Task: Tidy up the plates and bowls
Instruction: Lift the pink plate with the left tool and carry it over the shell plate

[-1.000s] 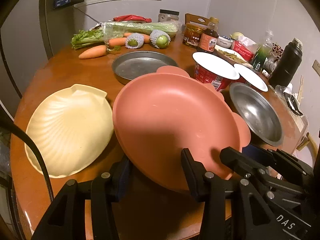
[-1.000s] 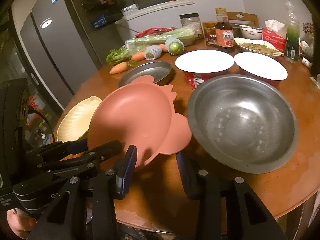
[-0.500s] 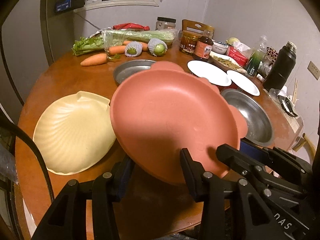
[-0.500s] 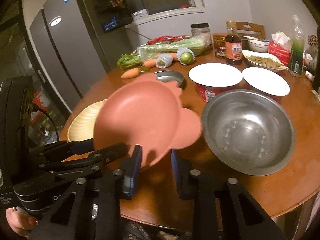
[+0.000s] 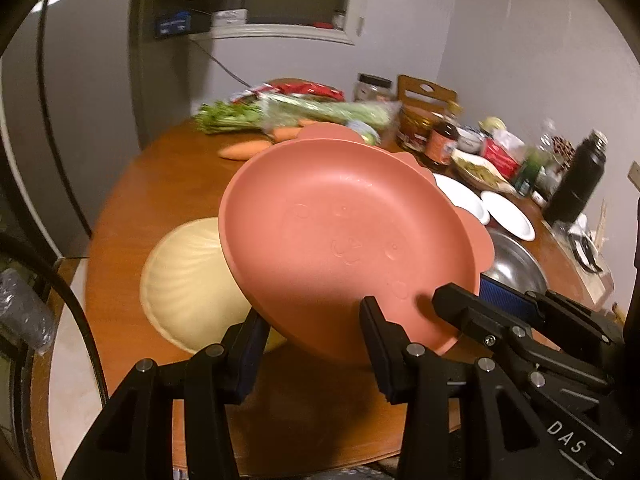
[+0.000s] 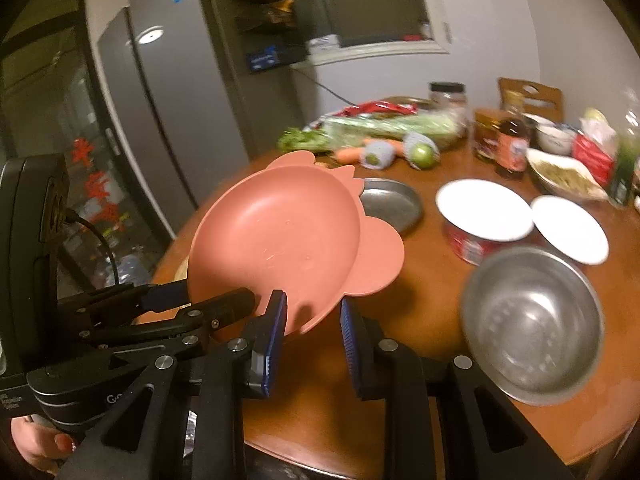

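A pink plate with ear-shaped tabs (image 5: 340, 236) (image 6: 288, 244) is held tilted in the air above the wooden table (image 5: 172, 172). My left gripper (image 5: 312, 336) and my right gripper (image 6: 312, 316) are both shut on its near rim, side by side. The right gripper's fingers (image 5: 496, 304) show at the plate's right edge in the left wrist view. A cream shell-shaped plate (image 5: 184, 280) lies on the table below and left of the pink plate. A steel bowl (image 6: 532, 320) sits at the right, a flat steel dish (image 6: 392, 204) behind the pink plate.
Two red paper bowls with white lids (image 6: 484, 216) (image 6: 572, 228) stand behind the steel bowl. Carrots, celery and wrapped fruit (image 6: 384, 136) lie at the back, with jars and bottles (image 6: 512, 148). A black flask (image 5: 576, 180) stands far right. A fridge (image 6: 160, 112) stands left.
Both grippers have lifted the pink plate higher off the table and tilted it more. The cream plate now lies farther below it.
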Demonstrator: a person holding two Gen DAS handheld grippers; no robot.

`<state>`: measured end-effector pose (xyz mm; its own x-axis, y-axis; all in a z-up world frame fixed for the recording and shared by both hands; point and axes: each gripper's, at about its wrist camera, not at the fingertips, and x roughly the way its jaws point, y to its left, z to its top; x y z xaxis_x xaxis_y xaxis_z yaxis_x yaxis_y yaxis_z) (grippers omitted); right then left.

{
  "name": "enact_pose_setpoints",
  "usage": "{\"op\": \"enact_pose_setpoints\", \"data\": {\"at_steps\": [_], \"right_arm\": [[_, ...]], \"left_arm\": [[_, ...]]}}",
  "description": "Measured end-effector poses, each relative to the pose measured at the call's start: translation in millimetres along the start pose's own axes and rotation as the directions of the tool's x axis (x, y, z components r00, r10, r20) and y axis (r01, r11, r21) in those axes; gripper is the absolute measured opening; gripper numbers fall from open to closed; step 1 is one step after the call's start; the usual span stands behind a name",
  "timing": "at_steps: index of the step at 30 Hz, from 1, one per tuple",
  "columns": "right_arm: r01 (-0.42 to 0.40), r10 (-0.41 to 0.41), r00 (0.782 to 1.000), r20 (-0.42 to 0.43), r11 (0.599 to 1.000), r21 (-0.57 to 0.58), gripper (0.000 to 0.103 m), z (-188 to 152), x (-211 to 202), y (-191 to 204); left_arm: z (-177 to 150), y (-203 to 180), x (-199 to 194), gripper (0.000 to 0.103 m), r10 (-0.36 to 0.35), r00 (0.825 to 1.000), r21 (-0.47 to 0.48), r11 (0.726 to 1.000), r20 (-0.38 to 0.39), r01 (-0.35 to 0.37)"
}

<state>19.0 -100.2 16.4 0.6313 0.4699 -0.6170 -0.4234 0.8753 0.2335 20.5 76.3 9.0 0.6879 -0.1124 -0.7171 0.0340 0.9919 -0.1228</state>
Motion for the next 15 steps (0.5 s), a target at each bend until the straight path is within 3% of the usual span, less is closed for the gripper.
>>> {"op": "enact_pose_setpoints", "data": {"at_steps": [15], "right_arm": [[-0.091,0.091,0.996,-0.005,0.99,-0.104,0.028,35.4,27.6,63.6]], "left_arm": [[18.8,52.1,-21.4,0.046,0.099,0.994,-0.049,0.994,0.045,-0.097]]}}
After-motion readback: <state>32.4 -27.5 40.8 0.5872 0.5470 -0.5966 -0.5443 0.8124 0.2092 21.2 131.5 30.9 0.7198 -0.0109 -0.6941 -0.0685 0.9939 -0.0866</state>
